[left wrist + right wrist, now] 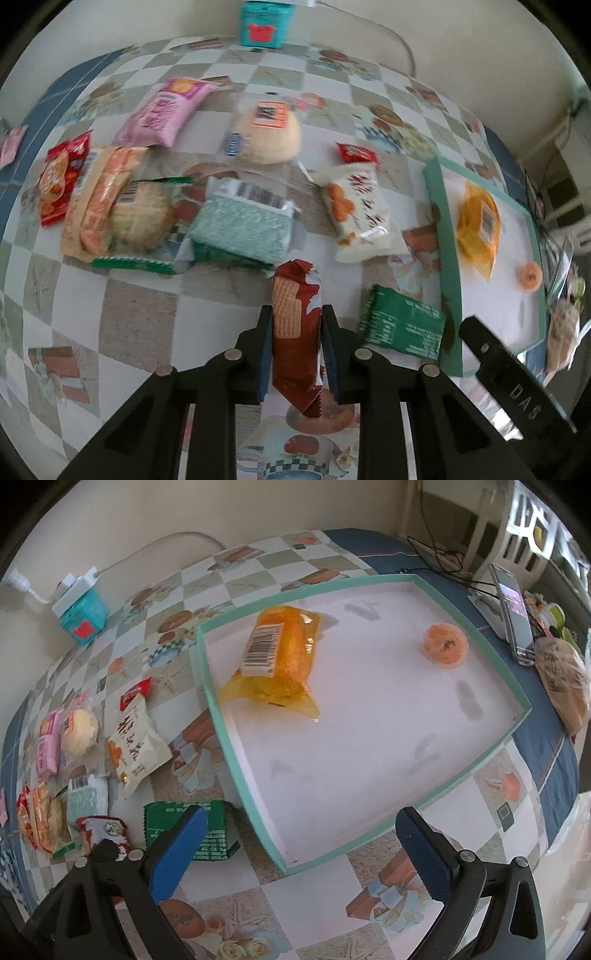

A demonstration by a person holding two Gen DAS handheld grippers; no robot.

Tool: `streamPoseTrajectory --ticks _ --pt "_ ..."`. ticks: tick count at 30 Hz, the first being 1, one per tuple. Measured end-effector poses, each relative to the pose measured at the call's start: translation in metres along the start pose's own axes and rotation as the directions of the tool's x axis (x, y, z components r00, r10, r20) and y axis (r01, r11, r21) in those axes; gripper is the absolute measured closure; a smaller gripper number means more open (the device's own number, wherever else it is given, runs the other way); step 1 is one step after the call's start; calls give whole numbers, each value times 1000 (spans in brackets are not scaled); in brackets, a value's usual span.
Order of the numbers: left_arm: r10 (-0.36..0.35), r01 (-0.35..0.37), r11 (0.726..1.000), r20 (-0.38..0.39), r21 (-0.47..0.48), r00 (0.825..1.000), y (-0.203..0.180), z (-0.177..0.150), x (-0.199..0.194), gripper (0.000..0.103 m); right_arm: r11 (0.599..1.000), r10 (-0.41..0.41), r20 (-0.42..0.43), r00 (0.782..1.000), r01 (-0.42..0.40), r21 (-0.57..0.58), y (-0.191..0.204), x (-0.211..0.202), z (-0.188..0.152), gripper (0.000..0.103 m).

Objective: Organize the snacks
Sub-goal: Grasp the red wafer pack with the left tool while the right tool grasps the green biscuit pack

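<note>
While gripping a dark red biscuit pack (pixel 295 332) in the lower centre of the left wrist view, the left gripper (pixel 295 325): jaws closed on both sides of the pack, blue pads pressed on it, pack upright between them above the checkered tablecloth (pixel 140 317). Just right of it, a green packet (pixel 402 326), touching the edge of the teal-rimmed tray (pixel 445 236) at the right of the frame. Inside the tray, an orange bag (pixel 476 225) and a small round orange snack (pixel 529 277). Across the middle of the frame, loose snacks: a white pack with orange pieces (pixel 360 214), a mint green pack (pixel 242 225), a round bun in clear wrap (pixel 144 218), a red bag (pixel 59 184) at the left. Higher, a pink bag (pixel 166 110) and a pale bun (pixel 269 133). At the top centre, a teal box (pixel 263 24).

In the right wrist view, the right gripper (pixel 301 834) at the bottom of the frame: jaws wide apart, nothing between them, held over the near rim of the tray (pixel 236 768). Orange bag (pixel 275 657) in the upper left part of the tray, round orange snack (pixel 445 644) well apart at the upper right. Green packet (pixel 218 827) behind the left blue pad, beside the tray. At the lower left, the red pack (pixel 103 830) in the other gripper. At the upper right, a phone (pixel 513 613) standing beyond the tray.
</note>
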State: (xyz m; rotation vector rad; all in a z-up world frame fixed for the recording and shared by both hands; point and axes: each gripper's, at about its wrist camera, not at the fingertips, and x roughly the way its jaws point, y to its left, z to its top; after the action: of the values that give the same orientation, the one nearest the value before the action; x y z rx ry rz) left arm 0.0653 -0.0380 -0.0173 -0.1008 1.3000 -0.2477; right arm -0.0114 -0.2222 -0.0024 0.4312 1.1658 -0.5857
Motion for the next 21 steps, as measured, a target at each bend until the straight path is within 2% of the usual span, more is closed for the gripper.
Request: streamPoseTrajectory --ticks 9,14,21 --pt "22 -18 991 37 -130 999 32 3 -10 77 987 98 -36 995 -102 -124 35 5 -9 0" --pt "29 -22 987 46 -156 999 40 4 -12 78 964 221 -64 973 -228 -139 48 5 -12 1" --pt "21 -13 986 45 -167 999 40 4 -11 78 961 233 -40 972 -236 -142 45 0 -9 12"
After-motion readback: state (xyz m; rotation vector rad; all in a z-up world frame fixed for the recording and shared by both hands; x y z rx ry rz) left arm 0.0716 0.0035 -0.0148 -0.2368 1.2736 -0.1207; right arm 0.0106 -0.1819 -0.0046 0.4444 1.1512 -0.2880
